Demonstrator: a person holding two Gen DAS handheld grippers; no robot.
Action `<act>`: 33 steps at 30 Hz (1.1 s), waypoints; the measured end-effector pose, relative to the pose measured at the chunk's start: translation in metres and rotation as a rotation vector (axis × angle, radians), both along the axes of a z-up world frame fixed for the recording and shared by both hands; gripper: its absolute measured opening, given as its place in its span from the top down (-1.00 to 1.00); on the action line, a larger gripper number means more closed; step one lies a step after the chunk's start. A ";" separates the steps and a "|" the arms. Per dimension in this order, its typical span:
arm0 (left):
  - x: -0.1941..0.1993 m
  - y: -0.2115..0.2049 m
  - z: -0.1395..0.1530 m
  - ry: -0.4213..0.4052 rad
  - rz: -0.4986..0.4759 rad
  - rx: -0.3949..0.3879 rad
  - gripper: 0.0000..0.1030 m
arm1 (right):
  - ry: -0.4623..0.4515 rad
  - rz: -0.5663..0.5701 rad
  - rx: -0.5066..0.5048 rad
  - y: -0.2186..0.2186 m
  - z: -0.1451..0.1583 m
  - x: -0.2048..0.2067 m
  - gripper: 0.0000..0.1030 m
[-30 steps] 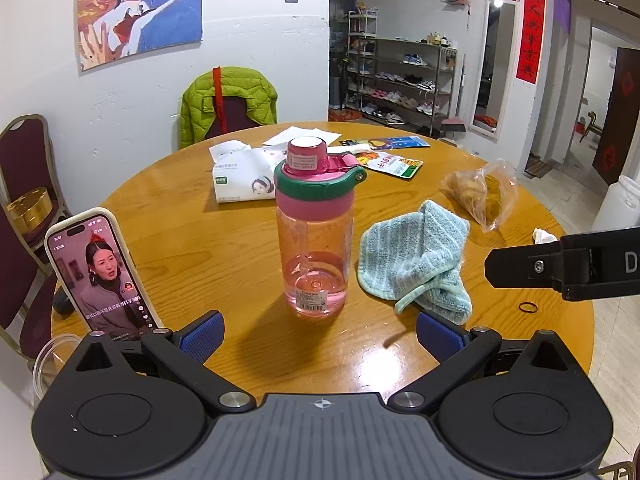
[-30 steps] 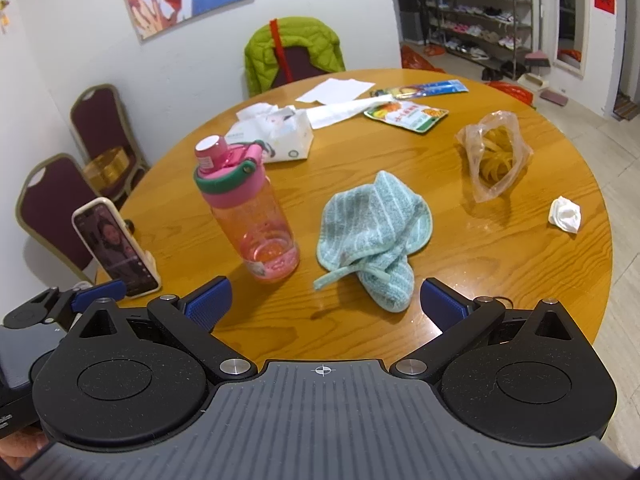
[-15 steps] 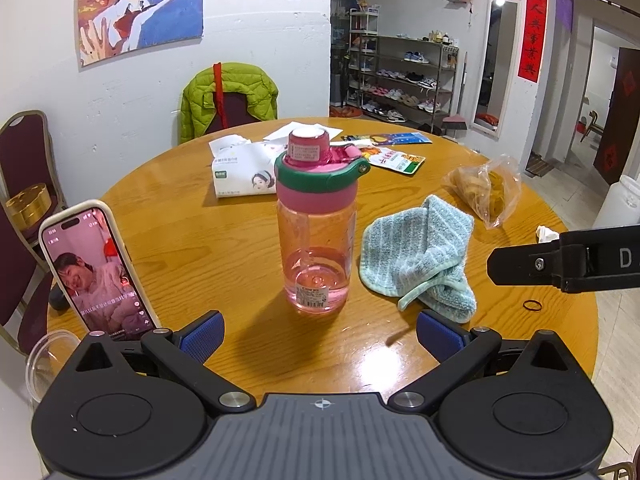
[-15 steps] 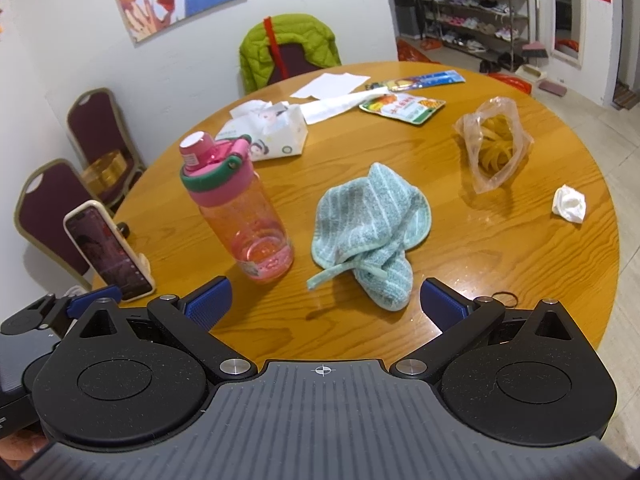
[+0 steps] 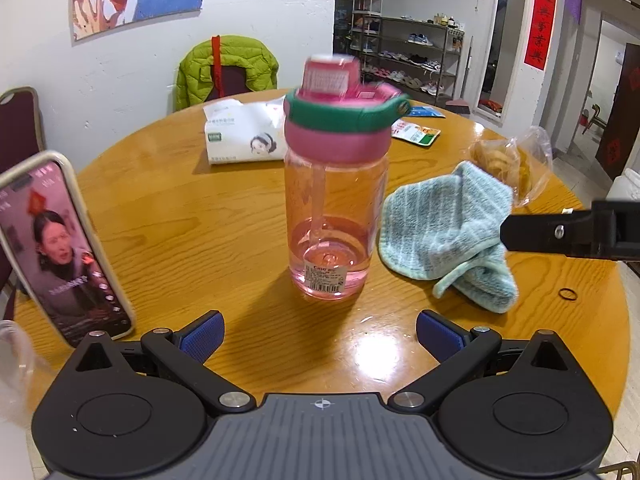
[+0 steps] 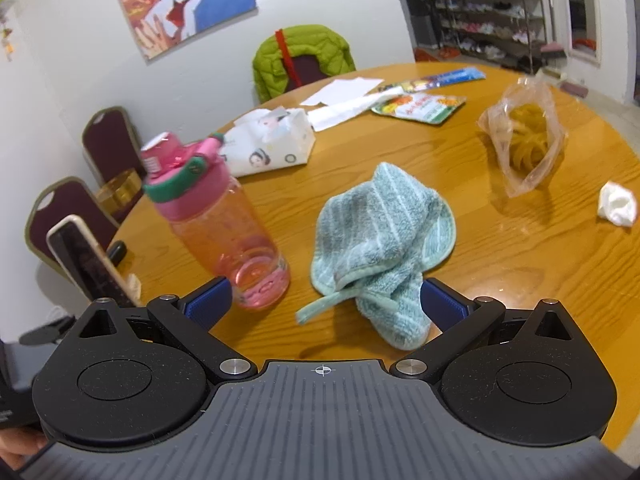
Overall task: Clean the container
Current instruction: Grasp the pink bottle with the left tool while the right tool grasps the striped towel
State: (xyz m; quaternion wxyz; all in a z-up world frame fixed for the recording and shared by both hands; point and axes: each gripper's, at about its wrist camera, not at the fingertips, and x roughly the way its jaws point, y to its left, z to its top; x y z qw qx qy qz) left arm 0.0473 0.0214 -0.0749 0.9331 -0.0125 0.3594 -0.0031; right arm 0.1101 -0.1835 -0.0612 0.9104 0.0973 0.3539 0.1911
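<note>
Bottle (image 5: 336, 208) upright on counter (image 5: 180, 216), framed by released left claw (image 5: 318, 334); right claw (image 6: 326, 304) released over cloth (image 6: 380, 236). Bottle to be clamped low, cloth pinched mid-fold; lid probably shut, blurred.

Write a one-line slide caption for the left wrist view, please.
Open left gripper faces the upright pink bottle on the round table, with the blue cloth beside it.
</note>
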 end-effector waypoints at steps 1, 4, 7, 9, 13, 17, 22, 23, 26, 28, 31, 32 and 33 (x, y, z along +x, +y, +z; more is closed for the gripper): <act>0.003 0.003 -0.003 -0.007 -0.001 -0.009 -0.98 | -0.005 -0.004 0.009 0.000 -0.003 0.003 -0.99; 0.010 0.011 -0.014 -0.028 -0.003 -0.034 -0.98 | -0.020 -0.017 0.035 0.000 -0.011 0.011 -0.99; 0.019 0.019 -0.022 -0.045 -0.010 -0.071 -0.96 | -0.035 -0.031 0.061 -0.001 -0.019 0.019 -1.00; 0.026 0.025 -0.027 -0.052 -0.020 -0.106 -0.93 | -0.045 -0.039 0.078 -0.001 -0.025 0.025 -1.00; 0.035 0.033 -0.033 -0.062 -0.022 -0.149 -0.93 | -0.065 -0.057 0.113 -0.001 -0.036 0.035 -1.00; 0.038 0.029 -0.035 -0.094 -0.006 -0.084 -0.94 | -0.086 -0.074 0.147 -0.002 -0.047 0.046 -1.00; 0.041 0.024 -0.035 -0.097 0.030 -0.047 -0.96 | -0.111 -0.096 0.191 -0.002 -0.060 0.060 -1.00; 0.040 0.023 -0.035 -0.101 0.033 -0.045 -0.96 | -0.116 -0.100 0.199 -0.002 -0.063 0.063 -1.00; 0.038 0.021 -0.033 -0.115 0.041 -0.040 -0.97 | -0.152 -0.079 0.174 -0.004 -0.055 0.058 -1.00; 0.036 0.024 -0.037 -0.123 0.035 -0.044 -0.97 | -0.164 -0.056 0.157 -0.001 -0.051 0.053 -1.00; 0.034 0.024 -0.041 -0.130 0.011 -0.066 -0.97 | -0.234 -0.074 0.163 -0.002 -0.044 0.043 -1.00; 0.033 0.024 -0.042 -0.129 0.000 -0.081 -0.97 | -0.277 -0.098 0.164 -0.003 -0.041 0.039 -1.00; 0.031 0.025 -0.043 -0.132 -0.010 -0.095 -0.97 | -0.319 -0.119 0.160 -0.005 -0.039 0.036 -1.00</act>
